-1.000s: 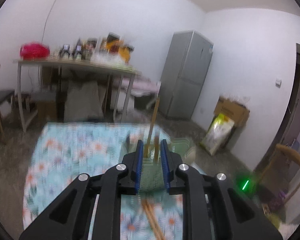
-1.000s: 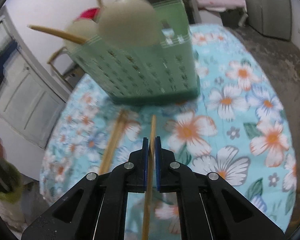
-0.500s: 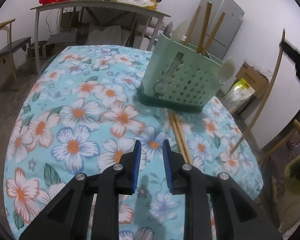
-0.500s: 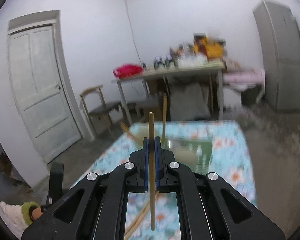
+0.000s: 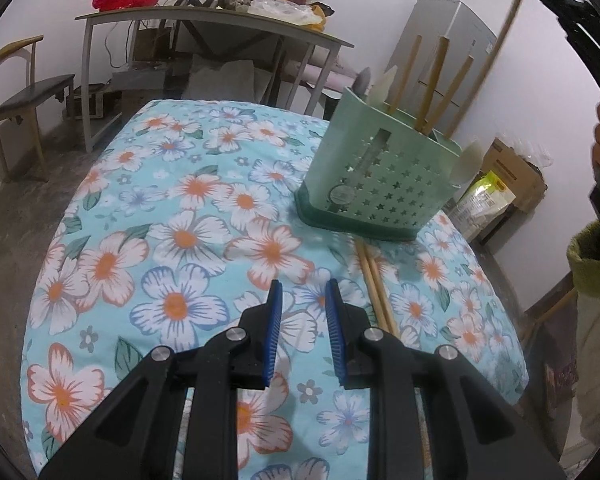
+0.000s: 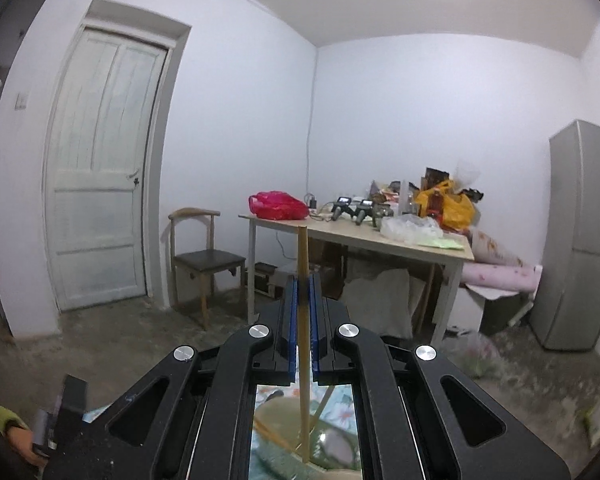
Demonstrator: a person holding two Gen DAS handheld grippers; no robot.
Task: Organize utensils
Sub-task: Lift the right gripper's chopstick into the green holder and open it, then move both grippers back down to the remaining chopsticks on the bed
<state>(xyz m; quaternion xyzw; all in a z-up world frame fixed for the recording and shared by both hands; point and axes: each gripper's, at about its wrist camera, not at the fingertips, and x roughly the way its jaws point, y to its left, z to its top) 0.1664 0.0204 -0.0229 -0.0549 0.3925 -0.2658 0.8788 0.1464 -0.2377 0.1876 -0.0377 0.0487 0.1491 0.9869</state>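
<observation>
Both grippers were the same build: chunky matte black plastic arms with cut-out windows, round silver screws at the pivots, and ribbed blue pads lining the inside of each finger. The left gripper (image 5: 303, 300) showed four screws, and so did the right gripper (image 6: 303, 296). The person's sleeve (image 5: 594, 264) had a fuzzy olive-green knit cuff over a pale garment.

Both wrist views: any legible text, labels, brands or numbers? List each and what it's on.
None can be read.
Yellow-green bag on the floor by the cardboard box: printed, too blurred to read.
Round sticker on the green utensil holder: too small to read.
Fridge: small blue marks, illegible.
Packages on the far table: print too small to read.
</observation>
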